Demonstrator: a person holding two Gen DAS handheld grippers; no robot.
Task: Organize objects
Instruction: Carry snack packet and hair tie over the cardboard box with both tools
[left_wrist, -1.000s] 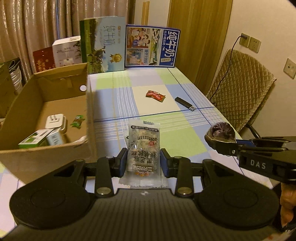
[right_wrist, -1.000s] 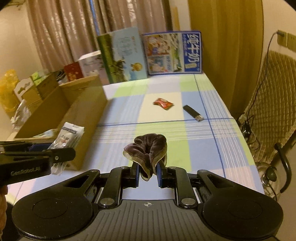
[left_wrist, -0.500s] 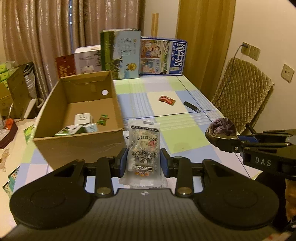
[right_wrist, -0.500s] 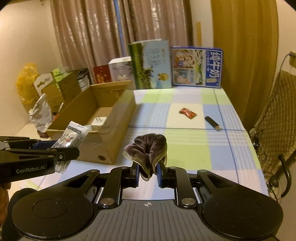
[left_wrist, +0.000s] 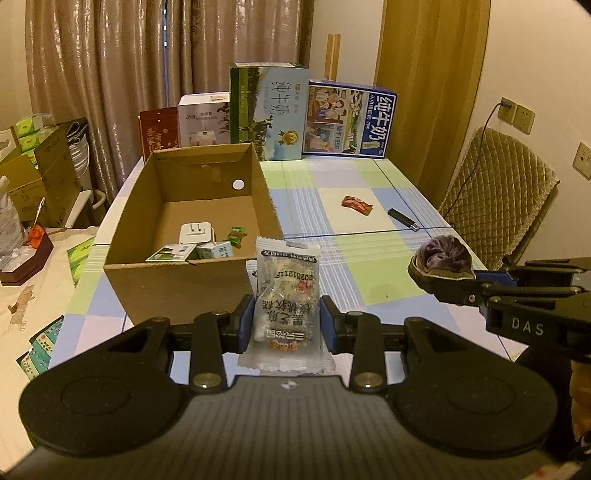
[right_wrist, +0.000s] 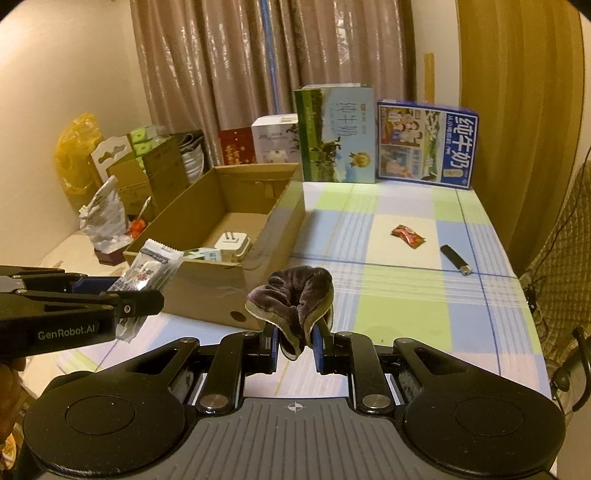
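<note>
The snack packet (left_wrist: 286, 295) stands upright between the blue pads of the left gripper (left_wrist: 287, 325), clamped near its lower end, held above the near edge of the table (left_wrist: 369, 280) just in front of the cardboard box (left_wrist: 177, 284). The left wrist view shows the packet's printed face and a date stamp upside down; the right wrist view shows the same packet (right_wrist: 151, 273) only edge-on, sticking up from the left gripper (right_wrist: 129, 306) at the frame's left side.

The right gripper (right_wrist: 295, 343) is closed narrow on a purple velvet scrunchie (right_wrist: 295, 299), which bunches up above the pads. In the left wrist view the scrunchie (left_wrist: 441, 258) appears from the side, at the tip of the right gripper (left_wrist: 454, 286), over the table's right part.

The open box sits on the table's left side. The left wrist view looks down into it and shows a white plug adapter (left_wrist: 195, 232), a small green-wrapped candy (left_wrist: 236, 236) and two small cartons (left_wrist: 192, 253) on its floor. The right wrist view shows the box (right_wrist: 221, 280) at a slant, so the candy is hidden by the wall, while the adapter (right_wrist: 232, 243) still shows.

Further out on the checked cloth lie a red snack wrapper (right_wrist: 408, 235) and, just to its right, a black USB stick (right_wrist: 456, 259); they lie apart. Two milk cartons (left_wrist: 314, 118) stand at the table's far end before the curtains. The left wrist view alone shows a quilted chair (left_wrist: 498, 199) in full.
</note>
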